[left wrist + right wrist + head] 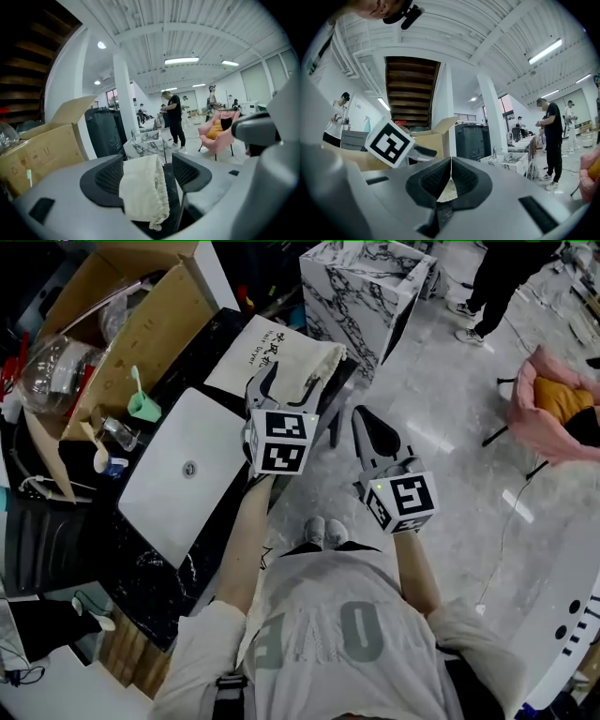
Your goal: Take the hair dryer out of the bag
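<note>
Head view: nearest the person's grey shirt (328, 615), the right tool (360, 416) hangs over the pale floor (450, 409) with its jaws pressed together on nothing, just beside the left tool (286, 382), whose jaws stand wide apart. Between those spread jaws, the pads not closed on it, lies the near end of the cream cloth drawstring bag (272, 357), flat on the black marble surface (150, 559) past the white sink (159, 493); whether the hair dryer is inside cannot be told. Farther off stand a white marble-patterned cube (361, 287) and an open cardboard box (141, 324).
</note>
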Available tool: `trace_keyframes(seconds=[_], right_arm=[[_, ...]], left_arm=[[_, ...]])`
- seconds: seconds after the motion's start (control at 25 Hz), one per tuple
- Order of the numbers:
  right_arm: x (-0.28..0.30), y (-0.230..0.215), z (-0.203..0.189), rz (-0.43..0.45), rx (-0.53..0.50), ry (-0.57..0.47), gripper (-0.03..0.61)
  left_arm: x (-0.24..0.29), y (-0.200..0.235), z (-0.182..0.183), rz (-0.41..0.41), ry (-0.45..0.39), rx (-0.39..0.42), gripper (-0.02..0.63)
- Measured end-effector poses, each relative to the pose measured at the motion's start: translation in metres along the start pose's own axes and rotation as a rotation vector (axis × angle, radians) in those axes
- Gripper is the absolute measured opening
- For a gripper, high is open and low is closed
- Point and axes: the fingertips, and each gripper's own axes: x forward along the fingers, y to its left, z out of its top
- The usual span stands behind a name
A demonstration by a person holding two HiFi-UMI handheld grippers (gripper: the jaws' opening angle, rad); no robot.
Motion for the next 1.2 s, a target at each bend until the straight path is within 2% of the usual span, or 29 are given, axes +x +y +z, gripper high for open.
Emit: trace_keyframes(seconds=[0.12,0.32,0.44,0.56,0.6,0.64,0.68,0.8,1.0,1.2], right_arm=[[-0.004,-0.007,-0.006,-0.016,0.017,0.014,0.031],[-0.008,-0.012,-0.016,-0.033,0.029,0.039,0.031],[-0.009,-0.015,-0.022,-0.044,0.033,0.054,0.031],[-0.011,-0.018,-0.027,-0.052,0.036,0.067,0.031],[-0.011,-0.019,-0.029,-0.054,0.037,0.07,0.031],[-0.011,-0.02,-0.029,-0.056,0.038,0.071,0.031],[-0.011,-0.02,-0.029,-0.056,0.038,0.072,0.031],[-0.011,-0.022,-0.028,-0.054,0.035,0.07,0.031],[-0.008,-0.021,-0.024,-0.04,0.021,0.07,0.031],[-0.007,-0.018,-0.024,-0.018,-0.004,0.073,0.031]], left_arm=[[0.027,-0.006,-0.024,-0.022,0.092,0.061,0.299],[0.055,-0.005,-0.063,-0.041,0.229,0.094,0.291],[0.062,0.001,-0.08,-0.032,0.28,0.085,0.231],[0.066,0.002,-0.087,-0.035,0.304,0.064,0.199],[0.066,0.002,-0.089,-0.037,0.311,0.067,0.171],[0.067,0.002,-0.09,-0.036,0.317,0.076,0.107],[0.067,0.003,-0.09,-0.033,0.32,0.084,0.071],[0.063,0.008,-0.083,-0.018,0.3,0.06,0.049],[0.044,0.033,-0.057,0.035,0.227,-0.035,0.043],[0.02,0.056,-0.034,0.091,0.164,-0.084,0.043]])
